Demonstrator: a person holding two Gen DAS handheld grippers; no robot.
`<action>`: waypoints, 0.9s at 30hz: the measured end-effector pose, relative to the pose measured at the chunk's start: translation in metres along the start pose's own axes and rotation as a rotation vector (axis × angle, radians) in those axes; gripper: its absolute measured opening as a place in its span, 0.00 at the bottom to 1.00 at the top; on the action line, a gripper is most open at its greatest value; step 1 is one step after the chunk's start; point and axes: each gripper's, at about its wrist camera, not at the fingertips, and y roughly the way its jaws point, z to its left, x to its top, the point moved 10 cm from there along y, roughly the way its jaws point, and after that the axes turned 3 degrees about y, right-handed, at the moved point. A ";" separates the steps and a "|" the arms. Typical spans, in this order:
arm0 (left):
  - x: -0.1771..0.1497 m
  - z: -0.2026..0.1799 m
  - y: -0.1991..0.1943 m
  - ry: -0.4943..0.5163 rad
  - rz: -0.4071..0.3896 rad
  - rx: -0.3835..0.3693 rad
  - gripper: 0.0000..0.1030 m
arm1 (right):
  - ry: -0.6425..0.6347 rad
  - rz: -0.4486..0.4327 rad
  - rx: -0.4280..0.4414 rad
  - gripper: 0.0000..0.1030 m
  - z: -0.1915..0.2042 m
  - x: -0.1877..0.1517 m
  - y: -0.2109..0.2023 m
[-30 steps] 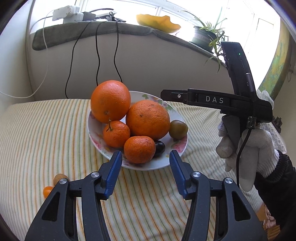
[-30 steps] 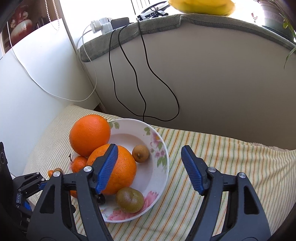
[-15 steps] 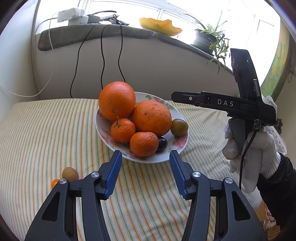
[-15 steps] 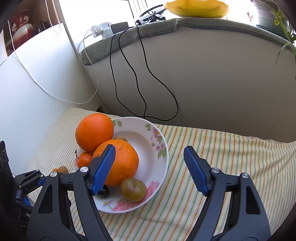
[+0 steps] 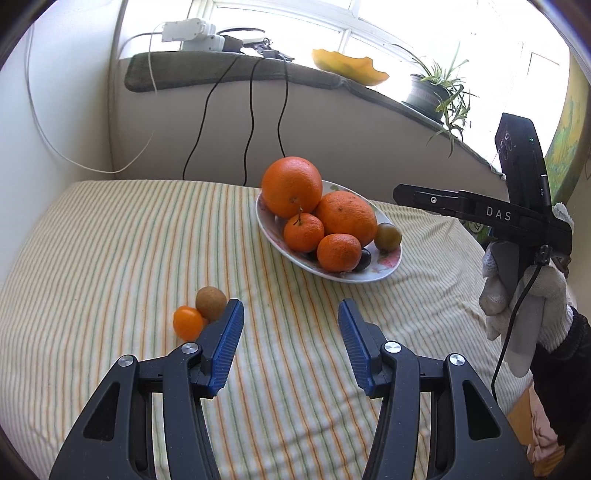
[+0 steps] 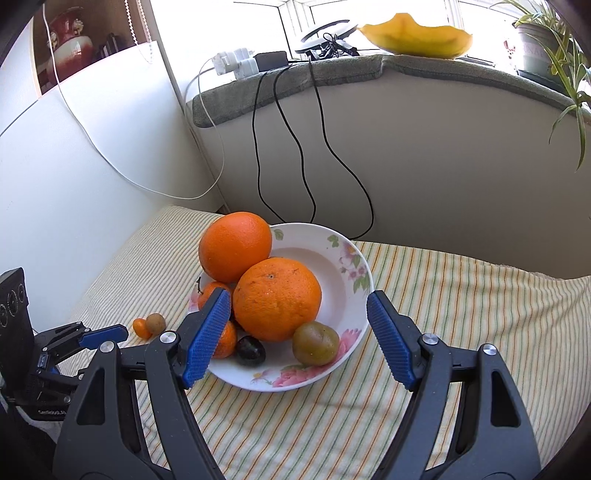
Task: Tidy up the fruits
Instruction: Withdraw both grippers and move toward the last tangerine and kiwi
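A floral white plate [image 5: 391, 264] [image 6: 351, 266] on the striped cloth holds two big oranges [image 5: 291, 186] [image 6: 276, 298], two tangerines [image 5: 339, 252], a greenish-brown fruit [image 6: 316, 342] and a dark plum [image 6: 250, 351]. A small orange kumquat [image 5: 187, 322] and a brown round fruit [image 5: 210, 302] lie on the cloth left of the plate. My left gripper [image 5: 291, 341] is open and empty, low over the cloth, its left finger beside the two loose fruits. My right gripper [image 6: 298, 338] is open and empty, hovering at the plate's near side.
A wall and padded sill [image 5: 236, 70] with power strips and hanging black cables [image 6: 280, 147] stand behind the table. A yellow bowl [image 6: 417, 35] and a potted plant [image 5: 432, 96] sit on the sill. The cloth's edges drop off at left and right.
My left gripper has pulled back and swung left, so the plate now sits farther off and the two loose fruits are near its left finger. My right gripper has drawn back a little.
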 end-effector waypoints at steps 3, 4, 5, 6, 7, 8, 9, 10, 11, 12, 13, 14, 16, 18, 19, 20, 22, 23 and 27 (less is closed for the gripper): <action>-0.009 0.013 -0.009 -0.015 -0.001 0.022 0.51 | -0.034 -0.003 0.003 0.77 0.015 -0.005 -0.004; -0.012 0.017 -0.012 -0.022 -0.001 0.029 0.51 | -0.047 -0.003 0.005 0.77 0.021 -0.006 -0.005; -0.015 0.022 -0.014 -0.030 -0.002 0.035 0.51 | -0.059 -0.004 0.007 0.77 0.026 -0.007 -0.006; -0.017 0.026 -0.016 -0.037 -0.002 0.041 0.51 | -0.071 -0.003 0.009 0.77 0.031 -0.009 -0.006; -0.019 0.030 -0.018 -0.044 -0.002 0.047 0.51 | -0.081 -0.002 0.013 0.77 0.037 -0.010 -0.007; -0.021 0.034 -0.020 -0.050 -0.002 0.053 0.51 | -0.090 0.000 0.019 0.77 0.042 -0.012 -0.007; -0.023 0.037 -0.021 -0.054 -0.001 0.057 0.51 | -0.098 0.003 0.025 0.77 0.047 -0.013 -0.006; -0.025 0.040 -0.022 -0.057 -0.001 0.062 0.51 | -0.108 0.007 0.032 0.77 0.052 -0.015 -0.006; -0.027 0.043 -0.023 -0.061 -0.001 0.067 0.51 | -0.118 0.011 0.037 0.77 0.057 -0.016 -0.005; -0.029 0.047 -0.025 -0.066 -0.001 0.071 0.51 | -0.127 0.013 0.042 0.77 0.062 -0.017 -0.005; -0.030 0.049 -0.027 -0.071 -0.003 0.074 0.51 | -0.136 0.016 0.048 0.77 0.066 -0.018 -0.004; -0.030 0.051 -0.028 -0.074 -0.007 0.080 0.51 | -0.144 0.019 0.054 0.77 0.070 -0.020 -0.004; -0.031 0.055 -0.031 -0.076 -0.013 0.090 0.51 | -0.155 0.025 0.066 0.77 0.078 -0.022 -0.003; -0.032 0.057 -0.034 -0.072 -0.019 0.102 0.51 | -0.163 0.032 0.077 0.77 0.086 -0.025 -0.002; -0.032 0.058 -0.034 -0.071 -0.022 0.104 0.51 | -0.168 0.036 0.081 0.77 0.090 -0.027 -0.001; -0.031 0.059 -0.035 -0.072 -0.024 0.106 0.51 | -0.172 0.040 0.084 0.77 0.093 -0.028 0.000; -0.031 0.060 -0.036 -0.071 -0.026 0.106 0.51 | -0.183 0.049 0.091 0.77 0.099 -0.031 0.002; -0.031 0.061 -0.036 -0.071 -0.026 0.107 0.51 | -0.190 0.054 0.092 0.77 0.102 -0.032 0.003; -0.032 0.062 -0.035 -0.065 -0.027 0.105 0.51 | -0.232 0.067 0.091 0.77 0.115 -0.038 0.006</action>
